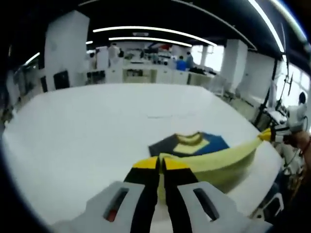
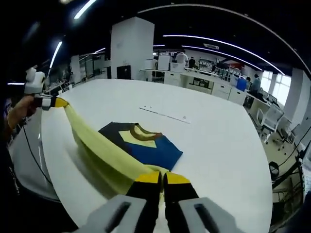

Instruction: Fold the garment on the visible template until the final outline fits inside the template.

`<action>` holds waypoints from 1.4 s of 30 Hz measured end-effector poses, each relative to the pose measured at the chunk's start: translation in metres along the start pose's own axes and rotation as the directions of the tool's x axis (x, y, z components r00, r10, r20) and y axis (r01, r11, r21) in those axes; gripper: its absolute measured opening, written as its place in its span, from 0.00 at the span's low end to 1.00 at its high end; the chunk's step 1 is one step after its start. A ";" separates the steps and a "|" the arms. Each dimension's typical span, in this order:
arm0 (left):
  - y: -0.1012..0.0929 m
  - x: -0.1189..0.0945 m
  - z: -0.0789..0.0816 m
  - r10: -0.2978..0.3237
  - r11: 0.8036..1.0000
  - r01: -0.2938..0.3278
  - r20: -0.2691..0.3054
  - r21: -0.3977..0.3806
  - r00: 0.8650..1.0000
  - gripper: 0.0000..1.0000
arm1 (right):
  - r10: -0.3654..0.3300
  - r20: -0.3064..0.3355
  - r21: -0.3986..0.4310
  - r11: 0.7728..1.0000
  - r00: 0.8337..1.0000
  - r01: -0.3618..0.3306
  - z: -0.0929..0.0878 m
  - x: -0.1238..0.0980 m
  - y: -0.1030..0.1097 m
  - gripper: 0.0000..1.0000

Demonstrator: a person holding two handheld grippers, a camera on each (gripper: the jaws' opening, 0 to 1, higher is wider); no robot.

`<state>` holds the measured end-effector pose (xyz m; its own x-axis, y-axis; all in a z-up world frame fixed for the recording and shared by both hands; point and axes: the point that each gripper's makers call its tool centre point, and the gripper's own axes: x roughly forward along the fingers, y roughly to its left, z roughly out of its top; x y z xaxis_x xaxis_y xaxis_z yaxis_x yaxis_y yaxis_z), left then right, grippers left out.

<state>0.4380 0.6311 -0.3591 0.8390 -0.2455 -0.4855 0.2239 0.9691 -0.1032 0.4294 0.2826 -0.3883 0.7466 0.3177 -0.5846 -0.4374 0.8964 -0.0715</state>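
Yellow-tipped jaws of the left gripper (image 1: 161, 164) rise nearest in the left gripper view, pressed together on the pale yellow hem of the garment (image 1: 214, 158). From there the hem stretches taut to the right, where the right gripper (image 1: 272, 135) pinches its other corner, a person's hand (image 1: 303, 141) behind it.

In the right gripper view the same is seen from the other end: the right gripper (image 2: 163, 178) is clenched on the yellow edge of the garment (image 2: 141, 145), and the fabric runs as a lifted band to the far left, to the left gripper (image 2: 54, 102) held by a hand (image 2: 22, 110).

Beyond the raised hem, the garment's dark blue body, with a yellow chest panel and brown-and-yellow collar, lies flat on the white table (image 2: 214, 141), near its close edge. A faint thin line (image 2: 163, 114) is marked on the table farther away. Desks and people stand in the far background.
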 end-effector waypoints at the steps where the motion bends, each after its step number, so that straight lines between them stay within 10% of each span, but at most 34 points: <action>1: 0.001 0.004 0.003 0.003 1.000 -0.003 0.006 -0.003 1.000 0.00 | -0.007 0.004 -0.010 1.000 1.000 0.007 0.004 0.002 -0.002 0.00; 24: 0.018 0.081 0.050 0.107 0.994 -0.102 0.137 -0.045 0.985 0.00 | -0.153 0.123 0.143 0.981 0.981 0.135 0.051 0.064 -0.047 0.00; 42: 0.043 0.159 0.006 0.188 0.979 -0.186 0.020 -0.088 0.982 0.00 | -0.143 0.056 0.199 0.971 0.988 0.129 0.027 0.145 -0.063 0.00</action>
<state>0.5837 0.6341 -0.4356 0.8761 -0.0591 -0.4786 0.0196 0.9960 -0.0873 0.5790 0.2803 -0.4473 0.8281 0.2032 -0.5224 -0.2289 0.9733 0.0159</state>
